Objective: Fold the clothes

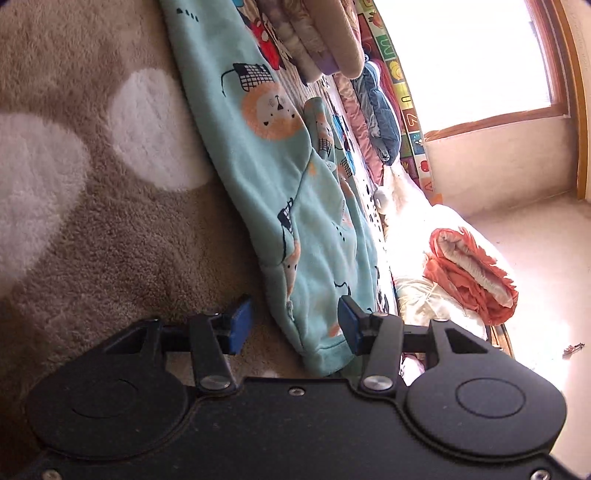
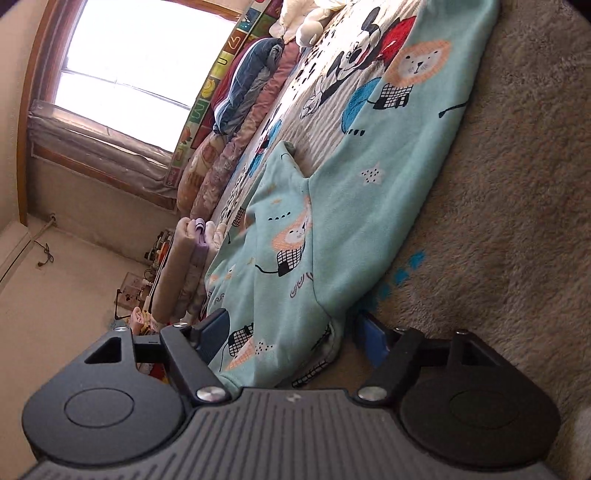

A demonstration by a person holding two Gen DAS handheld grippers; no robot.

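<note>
A teal garment (image 1: pixel 317 229) printed with lions lies stretched out on a fluffy beige blanket (image 1: pixel 147 240). Both views are rolled sideways. One end of the garment sits between the blue pads of my left gripper (image 1: pixel 294 326). It lies against the right pad (image 1: pixel 349 326) and clear of the other pad, so the jaws are open. In the right wrist view the other end of the teal garment (image 2: pixel 351 206) reaches in between the fingers of my right gripper (image 2: pixel 294 336). Its jaws stand wide and open around the cloth, not pressing it.
A stack of folded clothes (image 1: pixel 332 37) (image 2: pixel 184 266) lies beside the garment. An orange garment (image 1: pixel 469 269) sits on pale bedding. Rolled quilts (image 2: pixel 251 74), a cartoon-mouse blanket (image 2: pixel 354 55) and a white plush toy (image 2: pixel 310 22) lie toward the bright window (image 2: pixel 140 62).
</note>
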